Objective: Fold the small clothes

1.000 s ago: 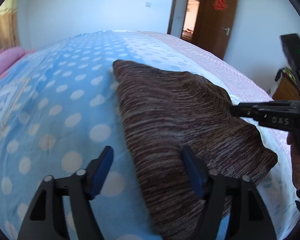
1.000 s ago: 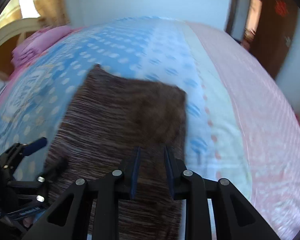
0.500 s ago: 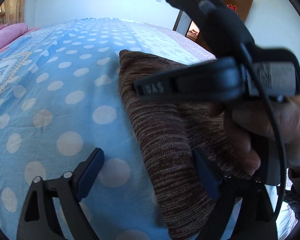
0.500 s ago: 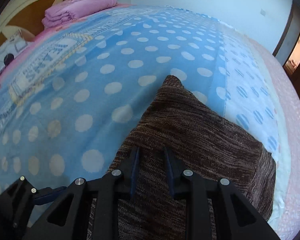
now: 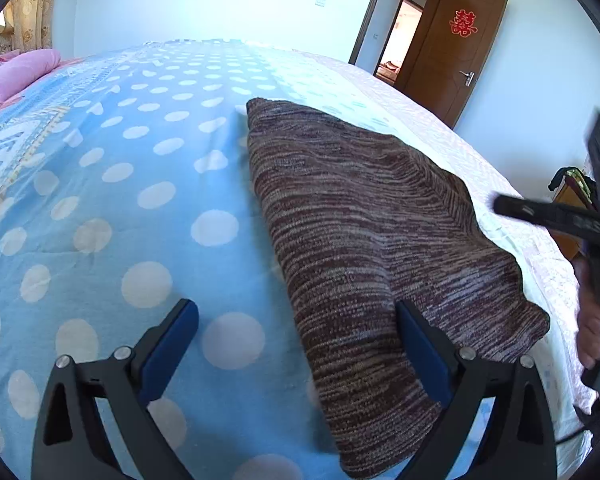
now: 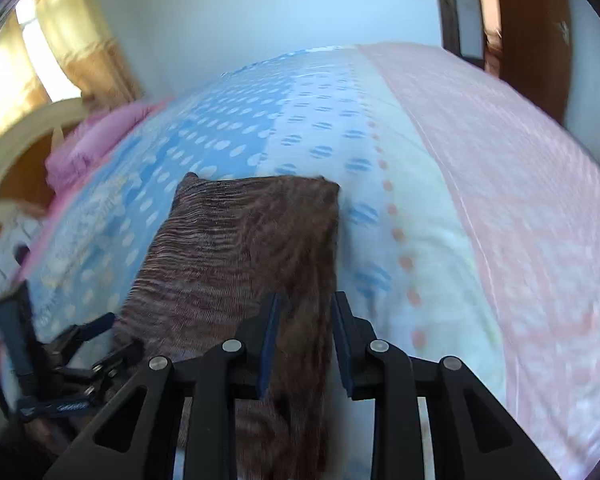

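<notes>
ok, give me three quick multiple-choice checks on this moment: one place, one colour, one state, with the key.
1. Where does the brown knit garment lie?
A. flat on the dotted bed cover
B. on the floor
C. hung on the door

2. What colour are the pads of the left gripper?
A. red
B. blue
C. yellow

3. How do the left gripper's jaws stand?
A. wide open
B. shut on the garment
C. shut on nothing

Key:
1 A: the garment lies folded on the cover, in both wrist views.
2 B: both pads show dark blue against the black fingers.
3 A: the jaws have just been opening. One finger is over the cover and the other over the garment, whose edge lies between them unpinched.
</notes>
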A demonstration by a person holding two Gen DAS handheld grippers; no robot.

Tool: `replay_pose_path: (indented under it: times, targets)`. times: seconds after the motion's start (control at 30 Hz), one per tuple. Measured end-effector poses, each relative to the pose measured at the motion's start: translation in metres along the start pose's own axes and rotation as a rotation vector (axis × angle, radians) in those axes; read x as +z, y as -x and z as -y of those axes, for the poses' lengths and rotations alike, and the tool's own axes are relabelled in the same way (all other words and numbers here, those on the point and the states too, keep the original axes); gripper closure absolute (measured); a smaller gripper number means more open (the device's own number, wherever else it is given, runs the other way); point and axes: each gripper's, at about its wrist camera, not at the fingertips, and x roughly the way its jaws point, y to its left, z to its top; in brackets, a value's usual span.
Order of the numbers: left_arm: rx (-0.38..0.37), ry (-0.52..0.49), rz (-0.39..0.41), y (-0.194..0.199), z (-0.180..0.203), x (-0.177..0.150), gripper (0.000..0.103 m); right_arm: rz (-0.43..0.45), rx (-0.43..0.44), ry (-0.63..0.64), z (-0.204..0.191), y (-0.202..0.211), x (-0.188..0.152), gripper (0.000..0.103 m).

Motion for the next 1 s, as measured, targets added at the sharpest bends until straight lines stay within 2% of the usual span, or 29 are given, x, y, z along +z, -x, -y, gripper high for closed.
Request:
replay_pose_path:
  times: [0.13,0.2,0.27,0.3,0.37,0.47,0.5,0.57,0.6,0.63,0.67,0.77,0.83,0.9,1.0]
  targets:
    - [0.014,-0.009,0.005,0.004,0.003,-0.004,0.003,-0.057,0.056,0.017,-0.008,0.008,-0.04,0.076]
    - [0.026,-0.016,0.004,0.004,0.005,-0.003,0.001,-0.115,0.02,0.048,-0.012,-0.002,-0.056,0.079]
    - [0.035,-0.028,0.003,0.005,0.008,-0.004,0.001,-0.138,-0.064,0.073,-0.01,-0.007,-0.067,0.086]
    - [0.036,-0.035,0.003,0.008,0.008,-0.006,0.001,-0.138,-0.048,0.062,-0.009,-0.004,-0.066,0.086]
    - [0.04,-0.045,-0.004,0.007,0.011,-0.006,0.001,-0.13,-0.029,0.049,-0.009,0.003,-0.061,0.086]
    - [0.045,-0.055,-0.003,0.008,0.013,-0.008,0.001,-0.047,0.002,0.036,-0.012,0.014,-0.042,0.083]
    - [0.044,-0.056,-0.004,0.008,0.013,-0.008,0.001,-0.035,0.006,0.032,-0.012,0.013,-0.036,0.069]
    - [0.04,-0.055,-0.014,0.006,0.013,-0.008,0.001,-0.006,0.006,0.019,-0.012,0.006,-0.025,0.059]
    - [0.038,-0.053,-0.016,0.005,0.013,-0.007,0.001,-0.014,-0.01,0.021,-0.013,0.0,-0.021,0.06]
    - [0.039,-0.051,-0.014,0.005,0.012,-0.007,0.001,-0.06,-0.063,0.038,-0.014,-0.014,-0.019,0.067]
    - [0.039,-0.051,-0.01,0.006,0.012,-0.008,0.001,-0.086,-0.1,0.043,-0.013,-0.02,-0.019,0.092]
    - [0.035,-0.049,-0.01,0.006,0.012,-0.008,0.0,-0.114,-0.115,-0.005,-0.003,-0.025,-0.018,0.092]
    - [0.031,-0.047,-0.012,0.005,0.011,-0.008,0.0,-0.078,-0.096,-0.006,-0.006,-0.016,-0.012,0.091]
    - [0.024,-0.045,-0.019,0.004,0.011,-0.008,0.0,-0.036,-0.073,-0.003,-0.01,-0.011,-0.001,0.083]
    - [0.014,-0.039,-0.026,0.002,0.01,-0.007,0.0,-0.006,-0.074,0.024,-0.017,-0.023,0.027,0.08]
